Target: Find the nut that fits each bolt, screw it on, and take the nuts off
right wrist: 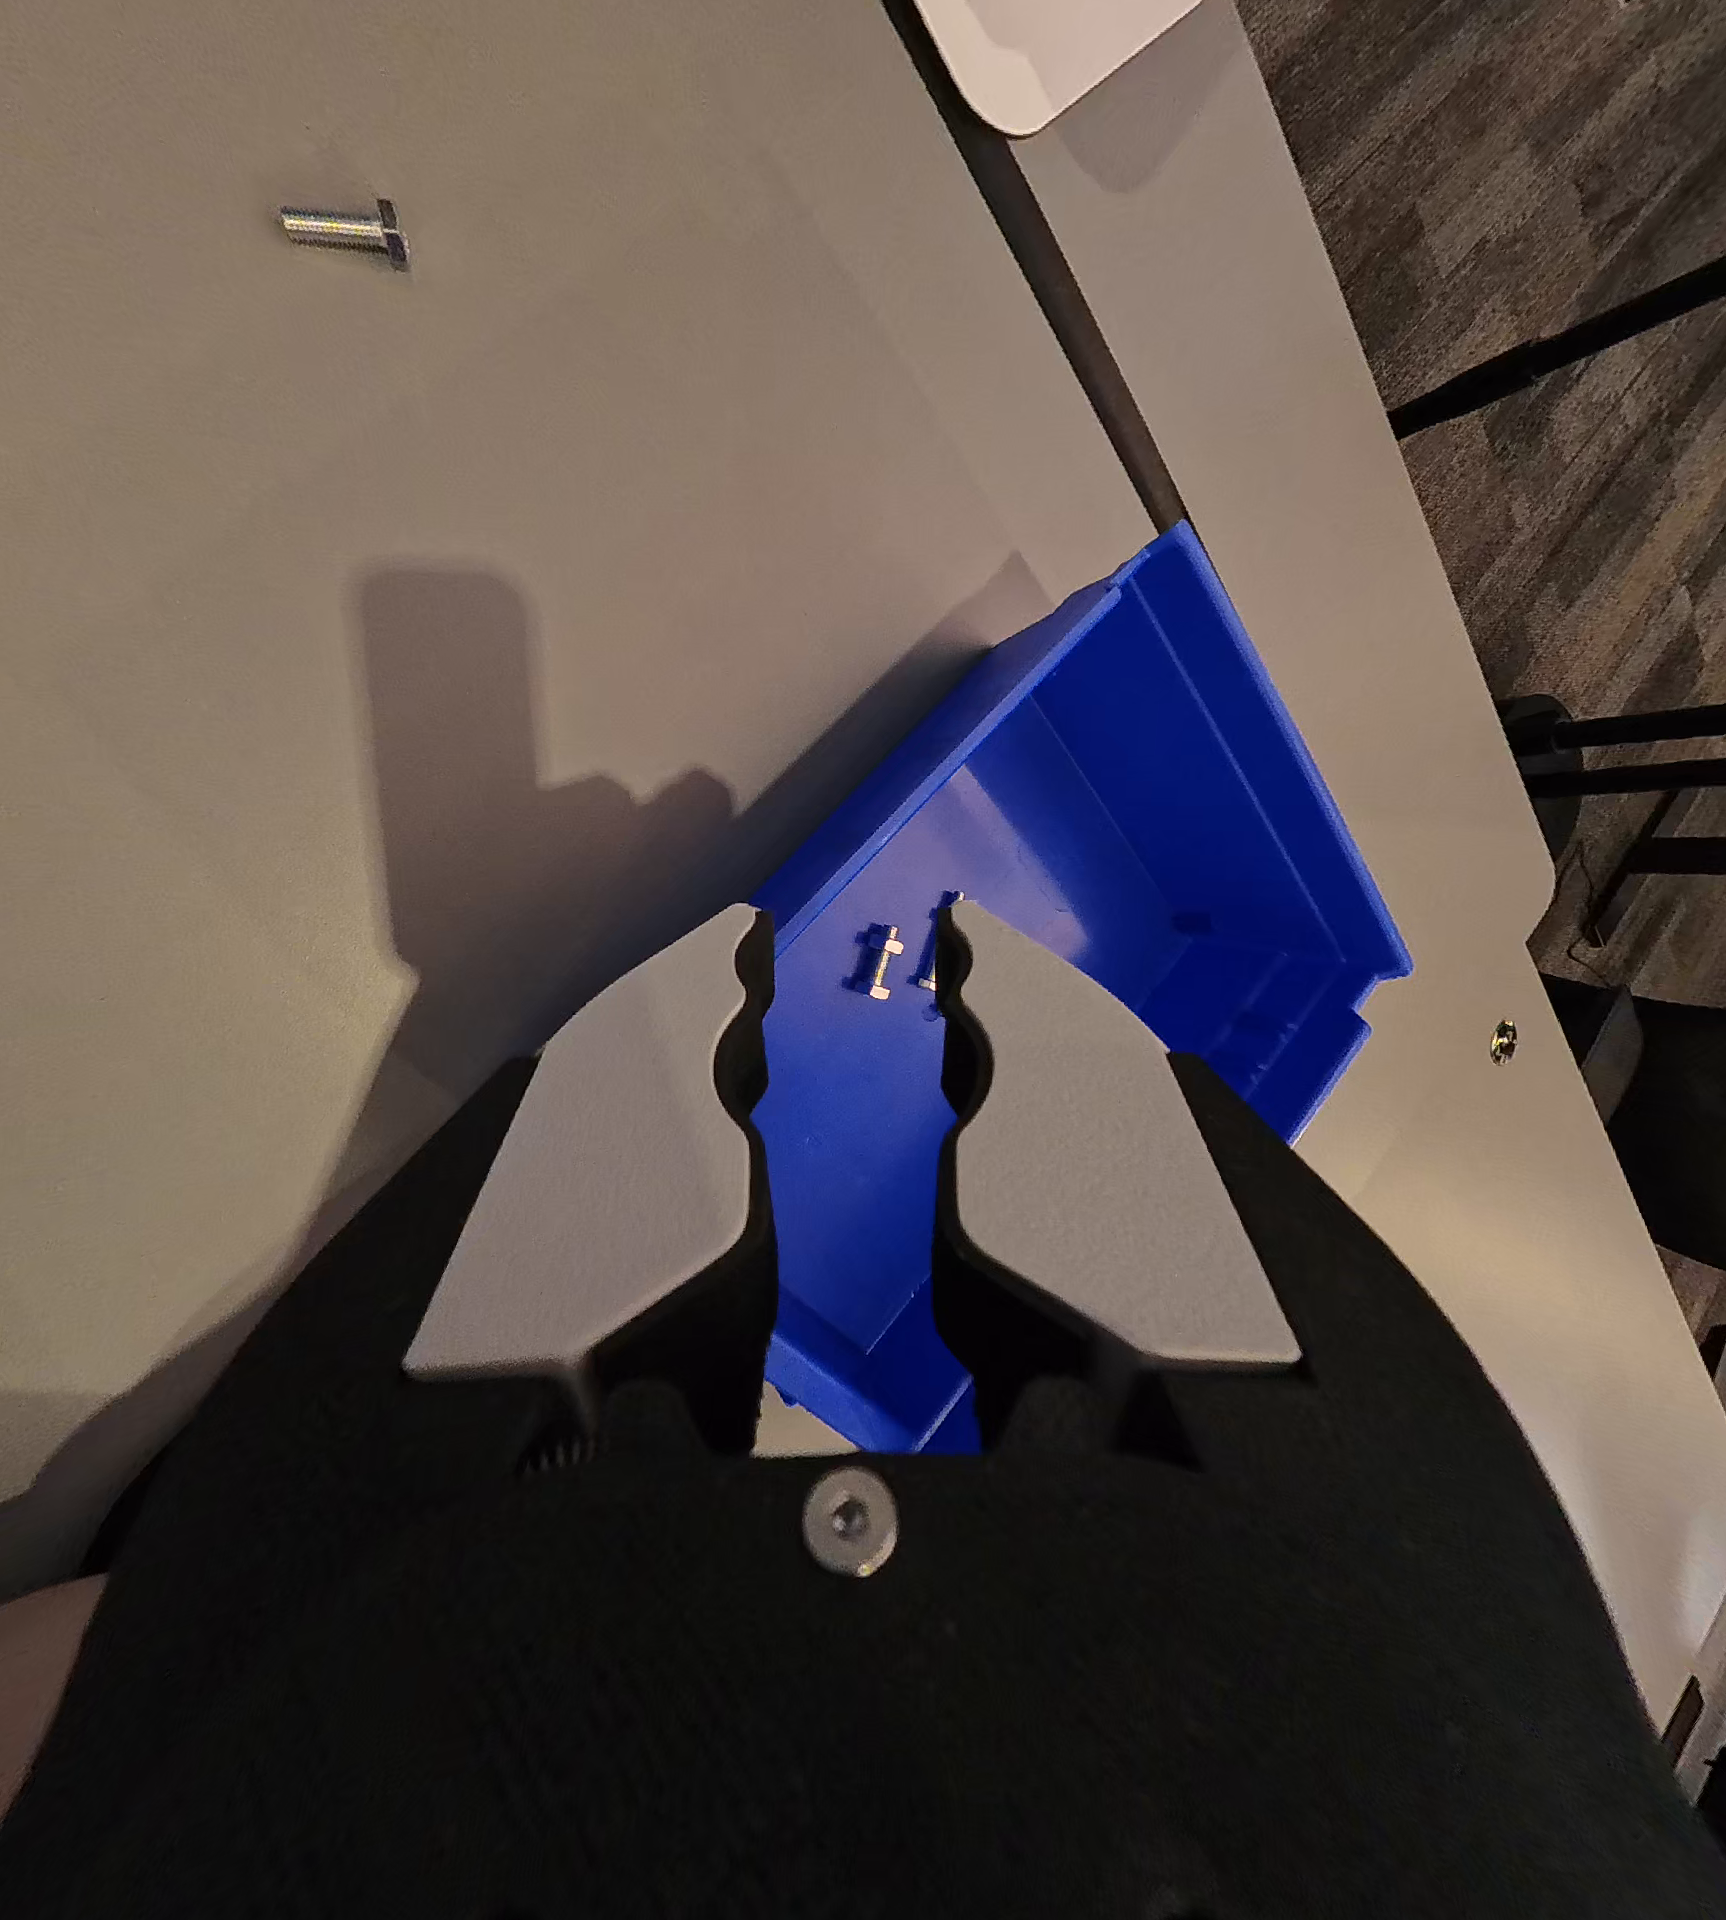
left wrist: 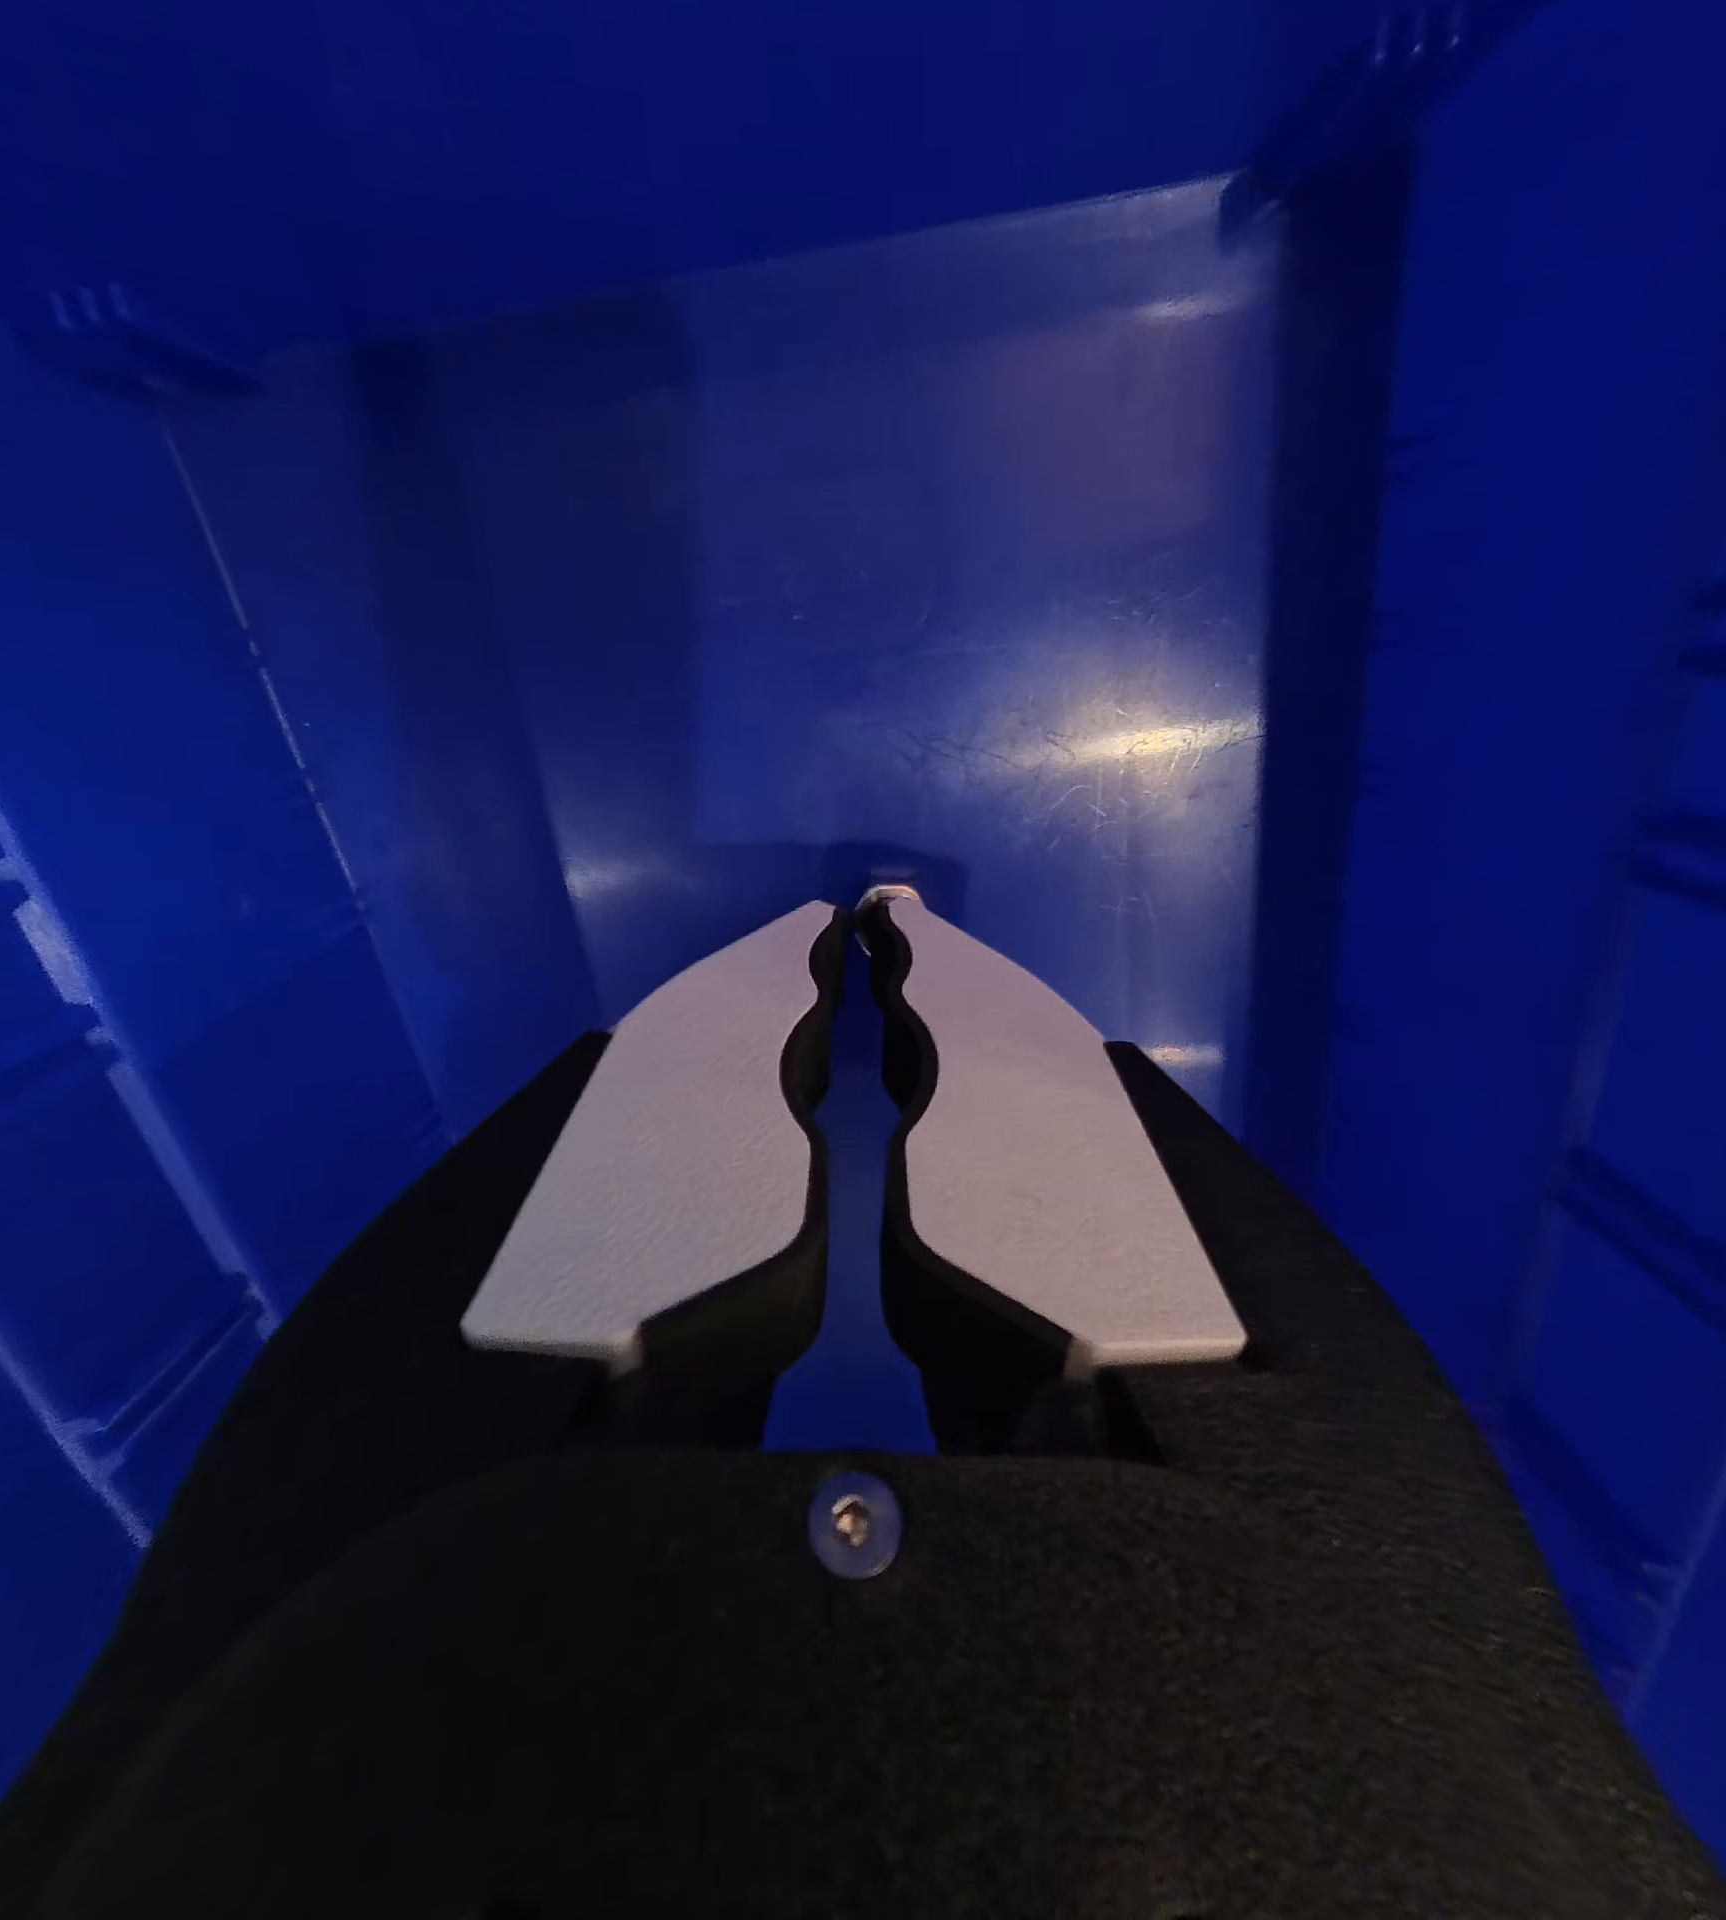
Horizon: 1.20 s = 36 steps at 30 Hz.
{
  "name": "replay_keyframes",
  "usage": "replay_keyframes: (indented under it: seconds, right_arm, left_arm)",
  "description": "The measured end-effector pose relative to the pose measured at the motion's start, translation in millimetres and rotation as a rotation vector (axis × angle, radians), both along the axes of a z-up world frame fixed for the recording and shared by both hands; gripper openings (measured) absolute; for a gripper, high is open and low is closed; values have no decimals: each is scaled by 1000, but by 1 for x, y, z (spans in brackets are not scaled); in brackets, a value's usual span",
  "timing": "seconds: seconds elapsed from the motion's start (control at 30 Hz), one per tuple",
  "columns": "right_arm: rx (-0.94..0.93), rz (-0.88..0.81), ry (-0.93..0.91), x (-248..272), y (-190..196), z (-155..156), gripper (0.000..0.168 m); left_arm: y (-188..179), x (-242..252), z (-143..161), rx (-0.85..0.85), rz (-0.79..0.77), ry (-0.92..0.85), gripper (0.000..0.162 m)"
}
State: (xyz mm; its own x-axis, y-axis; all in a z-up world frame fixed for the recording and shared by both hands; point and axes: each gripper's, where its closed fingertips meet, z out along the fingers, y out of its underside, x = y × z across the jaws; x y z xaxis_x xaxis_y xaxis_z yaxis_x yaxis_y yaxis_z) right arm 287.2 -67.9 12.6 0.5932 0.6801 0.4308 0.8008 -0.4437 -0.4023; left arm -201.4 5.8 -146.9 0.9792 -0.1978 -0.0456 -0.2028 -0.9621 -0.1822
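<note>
In the left wrist view my left gripper (left wrist: 864, 916) reaches deep into a blue bin (left wrist: 942, 520). Its fingers are closed on a small silver nut (left wrist: 888, 900) at the very tips, just above the bin floor. In the right wrist view my right gripper (right wrist: 851, 914) is open with nothing between its pads, hovering over a blue bin (right wrist: 1202, 779) on the table. In that bin lies a small bolt with a nut on it (right wrist: 880, 961). A second small bolt (right wrist: 934, 961) lies beside it, partly hidden by my right finger (right wrist: 1046, 1091). The left gripper does not show in the right wrist view.
A larger silver bolt (right wrist: 345, 231) lies on the grey table (right wrist: 423, 468) at the far left. A loose nut (right wrist: 1504, 1041) sits near the table's right edge. A white object (right wrist: 1046, 52) is at the top. Chair legs and carpet lie beyond the edge. The tips of one gripper are about 50 centimetres away from the tips of the other.
</note>
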Motion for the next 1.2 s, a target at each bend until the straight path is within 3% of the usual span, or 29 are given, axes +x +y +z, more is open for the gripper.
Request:
replay_keyframes:
  seconds: [0.27,0.5,0.63,0.73,0.83,0.93,1.03,1.2]
  right_arm:
    - [-13,9,-9,0,0,-3,31]
    - [-19,4,-11,2,1,-5,31]
    - [-5,11,-13,2,0,-2,31]
    - [23,15,4,3,-2,7,31]
    - [47,10,14,7,-8,15,31]
    - [68,9,27,14,-16,23,31]
    - [102,12,56,22,-25,33,31]
    - [162,0,127,39,-32,50,31]
  left_arm:
    - [3,8,16,16,-9,-50,4]
    - [6,14,62,79,-57,-36,4]
    - [9,27,104,139,-115,16,4]
    - [8,56,137,180,-197,57,4]
    - [0,118,155,213,-312,-13,4]
    - [-14,193,145,219,-450,-120,3]
    - [-29,263,113,224,-587,-211,3]
    - [-40,332,56,217,-712,-250,3]
